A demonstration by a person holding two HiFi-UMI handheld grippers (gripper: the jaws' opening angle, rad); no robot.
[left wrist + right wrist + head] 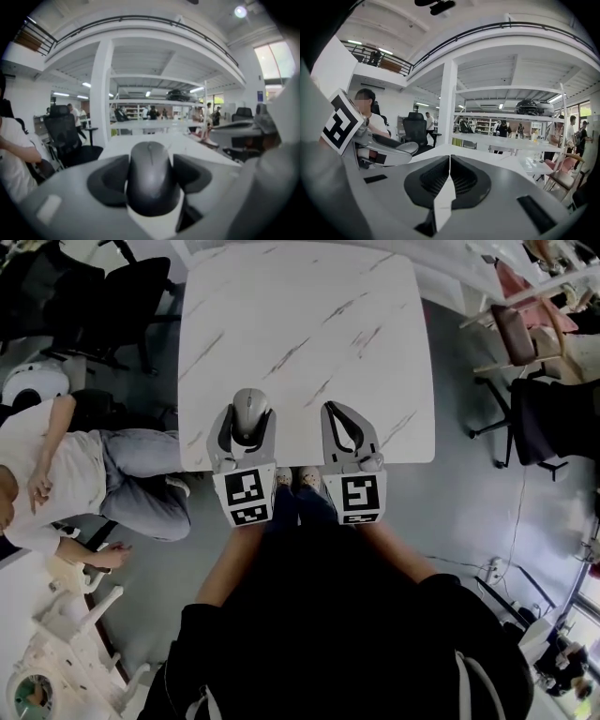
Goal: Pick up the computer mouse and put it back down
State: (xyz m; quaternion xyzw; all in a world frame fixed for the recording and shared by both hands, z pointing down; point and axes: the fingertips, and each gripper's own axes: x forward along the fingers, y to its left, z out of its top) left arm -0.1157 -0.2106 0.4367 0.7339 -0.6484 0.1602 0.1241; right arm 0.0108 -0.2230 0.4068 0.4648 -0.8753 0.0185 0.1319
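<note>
A grey computer mouse (249, 412) (152, 176) sits between the jaws of my left gripper (246, 420) (152, 178), which is shut on it and holds it lifted above the white marble table (300, 324). The black pads (108, 180) press the mouse's two sides. My right gripper (343, 420) (449, 176) hangs beside it, to the right, shut with its pads (433, 177) touching at the tips and nothing between them. Both grippers are over the table's near edge.
A seated person (66, 474) is on the floor left of the table. Black office chairs (122, 296) stand at the far left, other chairs (534, 352) at the right. White objects (66, 652) lie at the lower left.
</note>
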